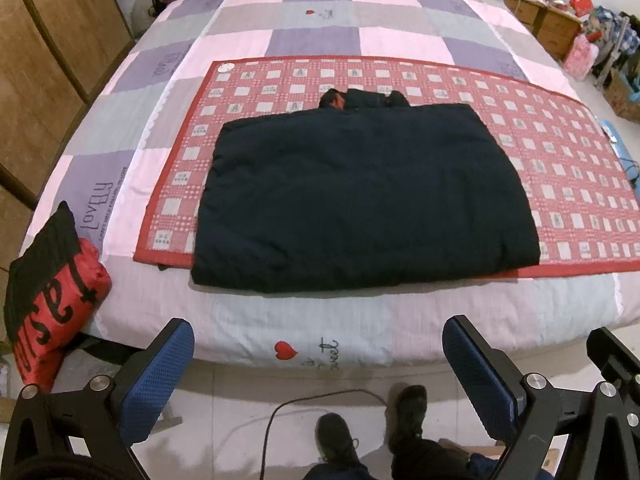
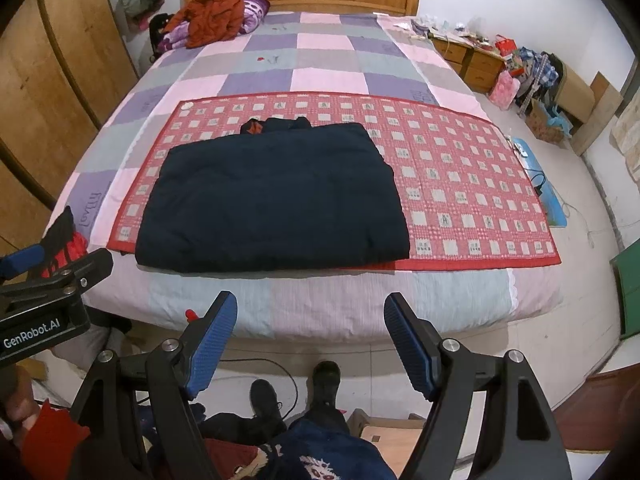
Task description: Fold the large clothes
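Dark jacket (image 1: pixel 360 196) lies folded into a thick rectangle on the red checked mat (image 1: pixel 560 168), its near edge overhanging the mat's front border; both hand-held grippers, left (image 1: pixel 318 364) and right (image 2: pixel 310 340), hang spread and empty short of the mat, likely assessing the fold.

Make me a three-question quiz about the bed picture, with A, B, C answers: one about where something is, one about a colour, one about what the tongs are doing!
1. Where does the dark coat lie?
A. on the floor
B. on the red checked mat
C. on the pillow

2. What colour are the pads on the tongs?
A. blue
B. yellow
C. white

3. How are the right tongs?
A. shut on the coat
B. shut on the mat
C. open, holding nothing

Answers: 1 B, the coat rests on the mat on the bed. 2 A, the pads are blue. 3 C, only floor and bed edge show between them.
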`<move>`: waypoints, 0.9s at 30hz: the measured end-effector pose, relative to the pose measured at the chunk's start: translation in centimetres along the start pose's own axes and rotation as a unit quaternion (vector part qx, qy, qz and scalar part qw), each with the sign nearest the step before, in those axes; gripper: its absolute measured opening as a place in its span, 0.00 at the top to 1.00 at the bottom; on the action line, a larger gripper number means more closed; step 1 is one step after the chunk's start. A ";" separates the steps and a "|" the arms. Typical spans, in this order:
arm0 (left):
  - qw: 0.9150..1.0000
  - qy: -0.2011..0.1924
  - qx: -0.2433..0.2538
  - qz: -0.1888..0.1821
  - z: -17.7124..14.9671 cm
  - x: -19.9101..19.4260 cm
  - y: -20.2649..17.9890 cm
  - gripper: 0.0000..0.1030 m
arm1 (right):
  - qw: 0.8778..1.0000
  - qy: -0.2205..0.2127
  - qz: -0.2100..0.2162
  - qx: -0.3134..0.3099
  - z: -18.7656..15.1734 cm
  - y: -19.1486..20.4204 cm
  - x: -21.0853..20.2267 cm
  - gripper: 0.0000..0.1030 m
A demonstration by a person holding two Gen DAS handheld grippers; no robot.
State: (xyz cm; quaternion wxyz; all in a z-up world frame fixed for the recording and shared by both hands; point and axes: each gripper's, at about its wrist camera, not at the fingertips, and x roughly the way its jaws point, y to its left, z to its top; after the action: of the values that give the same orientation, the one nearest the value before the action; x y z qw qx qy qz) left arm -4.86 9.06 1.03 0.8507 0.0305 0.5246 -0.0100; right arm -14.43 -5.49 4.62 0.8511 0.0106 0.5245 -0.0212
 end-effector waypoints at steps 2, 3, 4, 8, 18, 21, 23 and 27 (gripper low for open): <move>1.000 0.001 -0.001 -0.001 0.0 0.0 0.0 0.01 | 1.000 0.000 0.000 -0.001 0.0 0.0 0.0 0.24; 1.000 0.001 -0.001 -0.002 0.0 0.0 0.0 0.01 | 1.000 0.001 0.000 0.000 0.0 0.0 0.0 0.24; 1.000 0.002 -0.001 -0.002 0.0 0.1 0.0 0.01 | 1.000 0.001 0.000 0.000 0.0 0.0 0.0 0.24; 1.000 0.003 0.000 -0.002 0.1 0.3 0.1 0.01 | 1.000 0.001 -0.001 0.002 0.1 -0.1 0.0 0.24; 1.000 0.003 0.003 -0.002 0.3 0.6 -0.8 0.01 | 1.000 0.002 0.000 0.003 0.2 -1.1 0.3 0.24; 1.000 0.003 0.002 -0.002 0.3 0.6 -0.9 0.01 | 1.000 0.002 0.000 0.003 0.3 -1.1 0.3 0.24; 1.000 0.003 0.003 -0.002 0.3 0.6 -0.8 0.01 | 1.000 0.002 0.001 0.004 0.3 -1.0 0.3 0.24; 1.000 0.005 0.003 -0.001 0.3 0.8 -0.9 0.01 | 1.000 0.004 0.000 0.004 0.4 -1.1 0.4 0.24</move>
State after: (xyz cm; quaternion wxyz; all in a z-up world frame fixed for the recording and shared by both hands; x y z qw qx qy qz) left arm -4.28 8.18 0.46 0.8481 0.0329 0.5286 -0.0124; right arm -13.97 -6.64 4.45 0.8490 0.0144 0.5277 -0.0229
